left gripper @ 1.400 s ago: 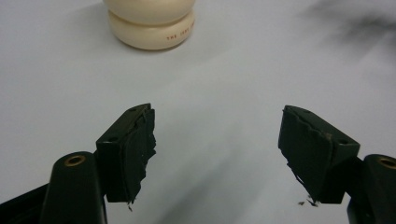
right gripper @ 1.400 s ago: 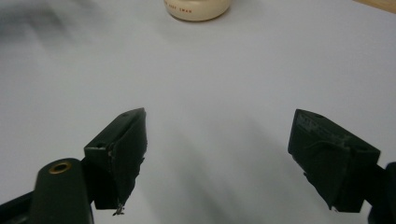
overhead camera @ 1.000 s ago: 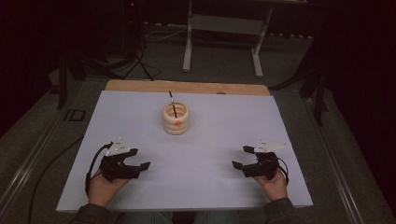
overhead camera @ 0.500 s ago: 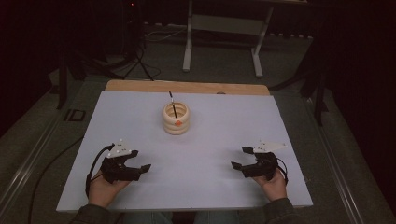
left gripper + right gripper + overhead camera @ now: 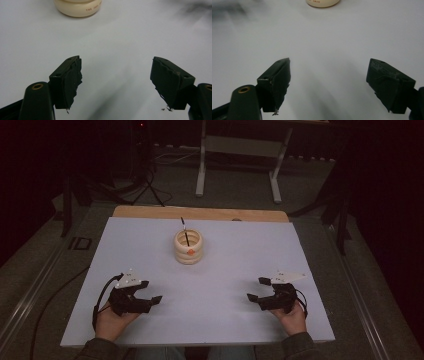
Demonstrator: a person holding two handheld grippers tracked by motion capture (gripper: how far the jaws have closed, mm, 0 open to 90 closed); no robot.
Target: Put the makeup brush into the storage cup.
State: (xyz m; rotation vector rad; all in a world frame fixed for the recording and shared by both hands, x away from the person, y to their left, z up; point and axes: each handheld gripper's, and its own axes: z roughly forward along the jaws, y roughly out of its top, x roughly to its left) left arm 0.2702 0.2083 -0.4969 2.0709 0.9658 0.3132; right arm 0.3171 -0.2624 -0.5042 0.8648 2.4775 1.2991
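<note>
A white table (image 5: 220, 320) holds a cream ringed holder (image 5: 188, 247) near the middle of its far edge, with a thin black stick (image 5: 185, 231) standing tilted inside it. Nothing appears to have been handled yet: the holder stands untouched and the stick is not in either tool's grasp, so the work looks to be at its very start, with all of it left to do.

The left gripper (image 5: 151, 302) rests near the front left corner, held in a hand (image 5: 112, 321). Its jaws stand wide apart and hold nothing. The right gripper (image 5: 256, 291) rests near the front right corner in the other hand (image 5: 292, 317), jaws likewise spread wide and bare. Both point toward the holder, well apart from it.

Compared with a second ago, the left gripper has shifted slightly; the right gripper, holder and stick are unchanged.
</note>
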